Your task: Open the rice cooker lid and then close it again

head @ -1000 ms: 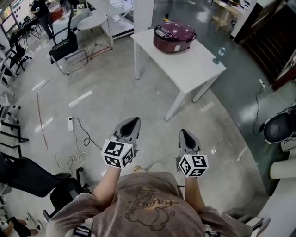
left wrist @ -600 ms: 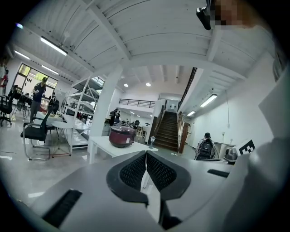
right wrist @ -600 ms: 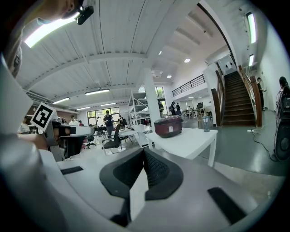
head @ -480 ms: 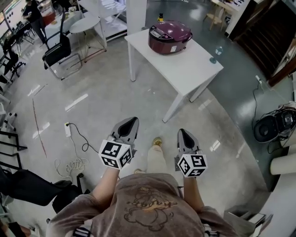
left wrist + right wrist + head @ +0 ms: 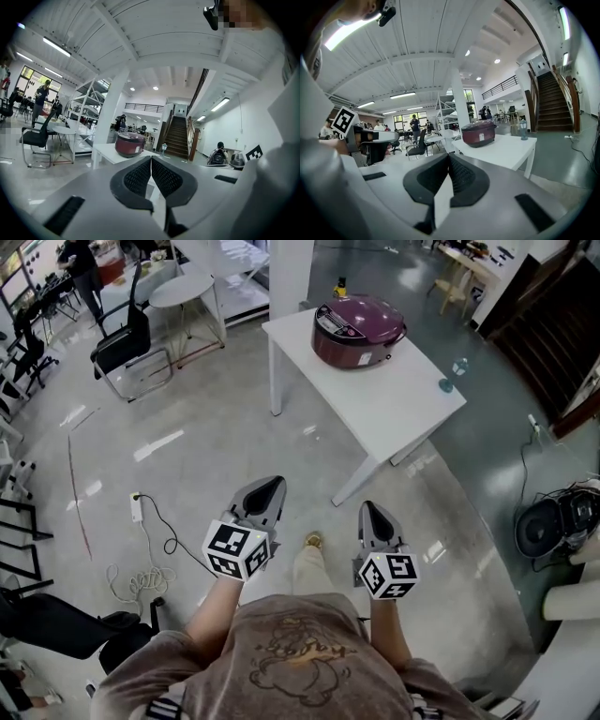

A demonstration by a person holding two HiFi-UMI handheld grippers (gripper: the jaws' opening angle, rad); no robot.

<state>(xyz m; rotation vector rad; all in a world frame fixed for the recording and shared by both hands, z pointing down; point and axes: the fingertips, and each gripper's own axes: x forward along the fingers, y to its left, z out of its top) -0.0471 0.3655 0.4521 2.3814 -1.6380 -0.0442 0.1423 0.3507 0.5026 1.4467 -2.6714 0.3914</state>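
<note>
Both the left tool (image 5: 267, 487) and right tool (image 5: 372, 512) are pinched together and empty, well short of the rice cooker (image 5: 358, 329), which sits closed on the worktop (image 5: 403, 399). A misaimed poke at the lid latch could shove the cooker toward the worktop's edge.

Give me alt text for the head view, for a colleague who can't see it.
Seen from above, a person holds the left gripper and right gripper, both shut and empty, over grey floor. Well ahead stands a white table bearing a purple rice cooker, lid closed.
</note>
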